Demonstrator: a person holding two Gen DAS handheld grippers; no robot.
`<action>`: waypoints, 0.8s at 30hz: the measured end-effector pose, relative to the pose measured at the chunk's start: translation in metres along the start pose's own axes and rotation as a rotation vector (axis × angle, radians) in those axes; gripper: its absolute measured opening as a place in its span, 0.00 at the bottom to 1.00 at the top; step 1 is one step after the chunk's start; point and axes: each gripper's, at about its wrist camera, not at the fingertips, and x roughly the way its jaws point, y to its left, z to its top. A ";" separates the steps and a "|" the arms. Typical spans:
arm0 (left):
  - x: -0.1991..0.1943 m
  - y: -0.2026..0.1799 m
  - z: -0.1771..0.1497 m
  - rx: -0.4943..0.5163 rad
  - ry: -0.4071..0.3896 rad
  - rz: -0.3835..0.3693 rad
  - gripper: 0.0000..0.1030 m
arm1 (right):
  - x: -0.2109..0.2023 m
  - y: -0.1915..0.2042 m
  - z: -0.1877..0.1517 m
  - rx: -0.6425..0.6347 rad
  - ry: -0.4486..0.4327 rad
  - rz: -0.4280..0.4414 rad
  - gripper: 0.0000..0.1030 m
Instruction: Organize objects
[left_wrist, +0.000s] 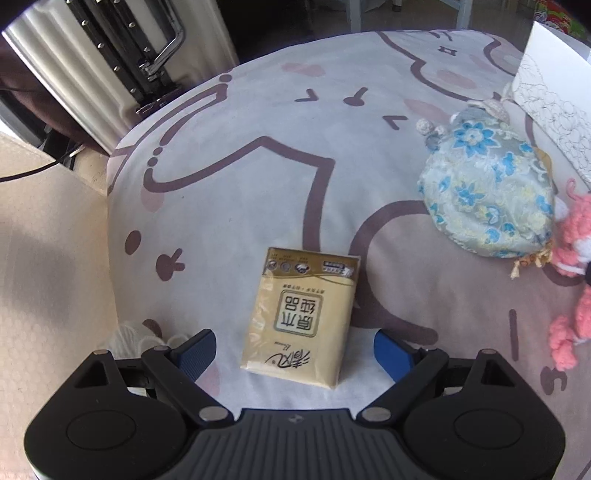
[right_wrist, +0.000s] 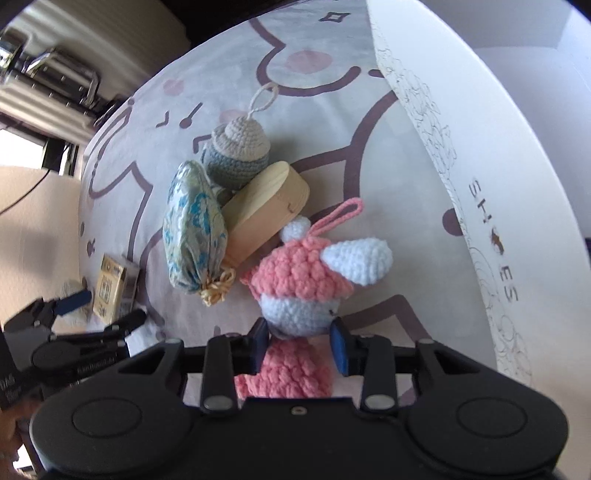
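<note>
A tan tissue pack (left_wrist: 301, 317) lies flat on the patterned bedsheet (left_wrist: 258, 166). My left gripper (left_wrist: 295, 350) is open, its blue pads on either side of the pack's near end, apart from it. The pack also shows in the right wrist view (right_wrist: 110, 286), with the left gripper (right_wrist: 99, 308) beside it. My right gripper (right_wrist: 300, 341) is shut on a pink and white crochet doll (right_wrist: 314, 280) at its neck. The doll's edge shows in the left wrist view (left_wrist: 570, 280).
A blue floral pouch (left_wrist: 487, 195) (right_wrist: 195, 229), a round wooden box (right_wrist: 266, 210) and a grey-blue crochet charm (right_wrist: 240, 151) lie clustered. A white shoebox (right_wrist: 480, 166) (left_wrist: 554, 85) stands to the right. A silver suitcase (left_wrist: 110, 62) stands beyond the bed's edge.
</note>
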 end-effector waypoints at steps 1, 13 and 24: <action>0.002 0.003 -0.001 -0.021 0.005 0.002 0.89 | -0.003 0.001 -0.002 -0.051 0.006 -0.010 0.35; 0.005 0.011 0.007 -0.217 0.062 -0.064 0.60 | -0.014 0.009 -0.041 -0.496 0.129 -0.047 0.35; -0.007 -0.017 -0.014 -0.338 0.230 -0.127 0.58 | -0.018 -0.014 -0.058 -0.522 0.131 -0.082 0.36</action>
